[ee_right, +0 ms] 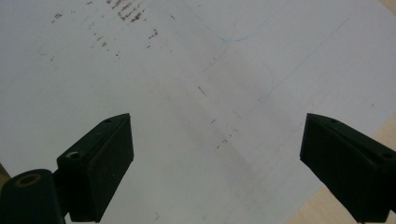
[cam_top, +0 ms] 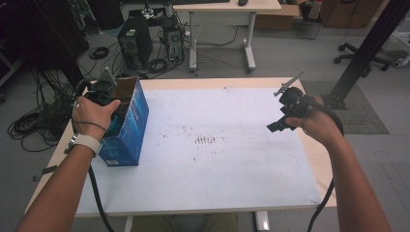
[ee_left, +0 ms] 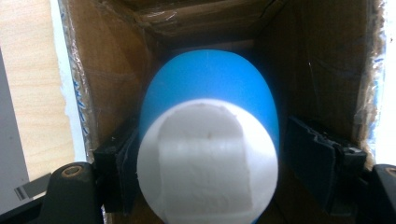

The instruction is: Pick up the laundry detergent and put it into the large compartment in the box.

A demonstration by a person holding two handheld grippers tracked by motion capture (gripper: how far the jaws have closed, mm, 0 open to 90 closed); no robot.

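Left gripper view: the left gripper [ee_left: 208, 154] stands parted around a blue-and-white egg-shaped object [ee_left: 208, 135] inside the cardboard box [ee_left: 322, 70], the right pad clear of it. It looks light, smooth and slippery, best held across its widest middle. Over the white mat [ee_right: 196, 70], the right gripper [ee_right: 217, 163] gapes wide with nothing between its pads.

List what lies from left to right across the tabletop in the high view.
Left hand with the left gripper in the blue box → white mat with brown marks → right gripper → right hand.

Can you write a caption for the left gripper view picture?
Left gripper inside a cardboard box, jaws open around a blue-and-white egg-shaped thing.
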